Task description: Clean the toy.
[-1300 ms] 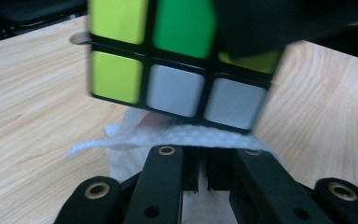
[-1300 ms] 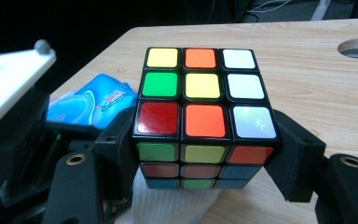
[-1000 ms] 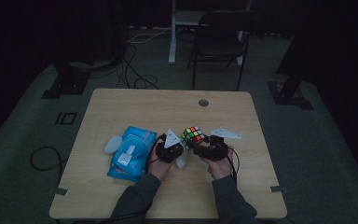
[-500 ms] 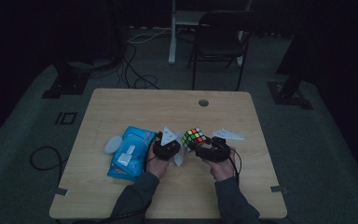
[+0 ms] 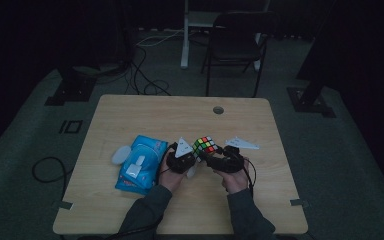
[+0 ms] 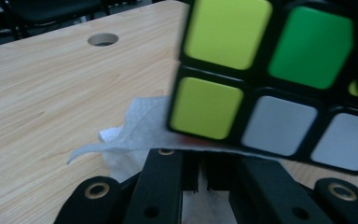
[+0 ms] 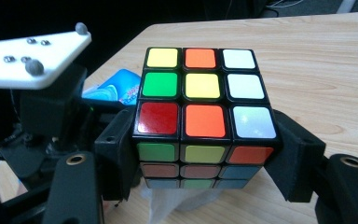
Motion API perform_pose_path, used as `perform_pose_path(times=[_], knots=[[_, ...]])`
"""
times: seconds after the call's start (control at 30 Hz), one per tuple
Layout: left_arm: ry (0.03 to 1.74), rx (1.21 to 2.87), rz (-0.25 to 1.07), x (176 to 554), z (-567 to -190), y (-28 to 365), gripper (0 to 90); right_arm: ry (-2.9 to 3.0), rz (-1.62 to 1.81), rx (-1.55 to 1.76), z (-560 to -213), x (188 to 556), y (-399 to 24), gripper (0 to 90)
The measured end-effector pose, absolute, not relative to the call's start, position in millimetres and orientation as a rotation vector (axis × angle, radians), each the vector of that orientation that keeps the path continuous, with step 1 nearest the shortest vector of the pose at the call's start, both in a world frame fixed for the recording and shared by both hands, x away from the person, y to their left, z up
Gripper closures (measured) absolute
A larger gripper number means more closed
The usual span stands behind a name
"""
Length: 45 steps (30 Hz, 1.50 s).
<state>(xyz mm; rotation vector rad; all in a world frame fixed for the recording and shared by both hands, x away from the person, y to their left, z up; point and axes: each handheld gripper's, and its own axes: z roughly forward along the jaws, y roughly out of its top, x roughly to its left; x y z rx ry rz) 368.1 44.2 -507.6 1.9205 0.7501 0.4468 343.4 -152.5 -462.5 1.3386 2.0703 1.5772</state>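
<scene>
A scrambled Rubik's cube (image 5: 206,146) is held just above the wooden table (image 5: 130,115), near its middle. My right gripper (image 7: 205,154) is shut on it, one black jaw on each side of the lower layers of the cube (image 7: 200,98). My left gripper (image 6: 200,163) sits close at the cube's left, its jaws shut on a white wipe (image 6: 140,126). The wipe lies against the lower edge of the cube (image 6: 261,70) and hangs beneath it (image 7: 168,200). In the high view the left gripper (image 5: 192,161) and right gripper (image 5: 206,151) meet at the cube.
A blue pack of wipes (image 5: 139,165) lies left of my hands, with a small white object (image 5: 121,154) beside it. A cable hole (image 5: 218,110) is at the table's far side. A chair (image 5: 235,45) and floor cables stand beyond the table.
</scene>
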Motion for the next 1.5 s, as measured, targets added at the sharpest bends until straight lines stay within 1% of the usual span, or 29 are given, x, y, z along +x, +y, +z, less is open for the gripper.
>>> perform_pose_path(times=[0.33, 0.57, 0.87, 0.93, 1.2, 1.27, 1.5], knots=[[0.705, 1.937, 0.440, 362.7, -506.6, 39.9, 86.0, 2.060, 1.605, 1.349, -460.0, 346.6, -148.4, 34.2], [0.667, 1.947, 0.433, 351.9, -505.2, 35.4, 85.8, 2.039, 1.590, 1.362, -460.9, 350.2, -150.8, 34.2], [0.704, 1.929, 0.459, 346.6, -503.3, 46.0, 85.8, 2.029, 1.547, 1.373, -463.8, 354.0, -156.5, 34.2], [0.723, 1.943, 0.489, 347.8, -505.2, 51.1, 85.8, 2.029, 1.545, 1.377, -464.4, 354.3, -157.3, 34.2], [0.795, 1.942, 0.516, 348.7, -509.6, 63.6, 85.7, 2.026, 1.485, 1.351, -464.1, 354.6, -160.0, 34.2], [0.805, 1.966, 0.562, 346.3, -510.5, 66.2, 85.5, 2.027, 1.464, 1.345, -465.1, 355.1, -161.4, 34.2], [0.820, 2.015, 0.641, 338.2, -506.6, 65.1, 85.2, 2.038, 1.428, 1.358, -471.4, 357.8, -167.8, 34.2]])
